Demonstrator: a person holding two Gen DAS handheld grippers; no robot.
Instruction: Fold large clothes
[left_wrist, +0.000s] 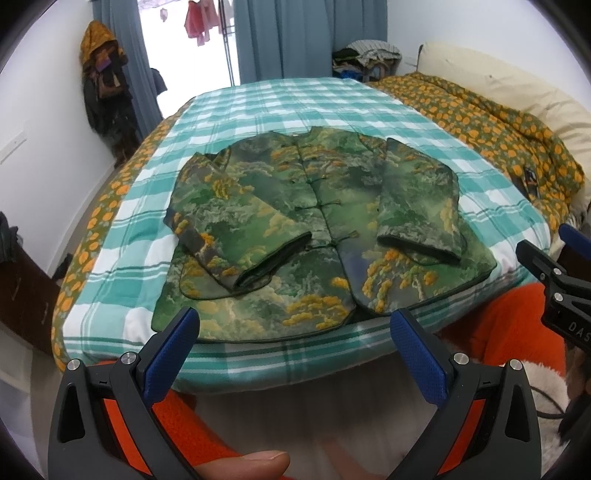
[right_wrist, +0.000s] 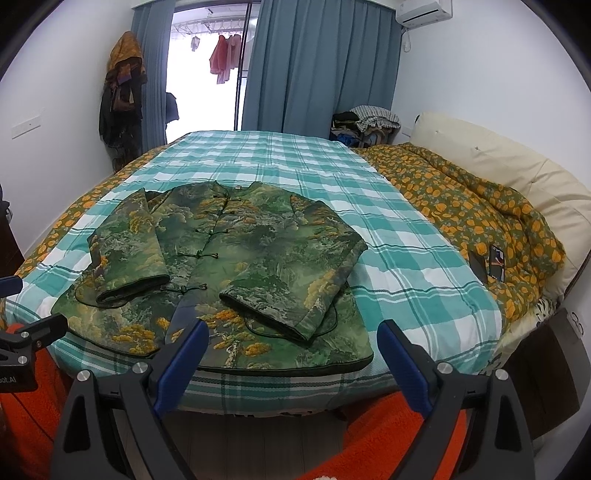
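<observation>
A green padded jacket (left_wrist: 306, 229) with a yellow tree print lies face up on the checked bed cover (left_wrist: 280, 107), hem at the near edge. Both sleeves are folded in over its front. It also shows in the right wrist view (right_wrist: 236, 273). My left gripper (left_wrist: 293, 328) is open and empty, held just short of the hem's middle. My right gripper (right_wrist: 291, 338) is open and empty, short of the hem's right part. The right gripper's body shows at the right edge of the left wrist view (left_wrist: 554, 280).
A flowered orange quilt (right_wrist: 480, 221) and a cream pillow (right_wrist: 498, 166) lie along the bed's right side, with a small dark packet (right_wrist: 495, 264) on the quilt. Blue curtains (right_wrist: 317, 74) and hung clothes (right_wrist: 122, 92) stand behind. The person's orange fleece (right_wrist: 388, 435) is below.
</observation>
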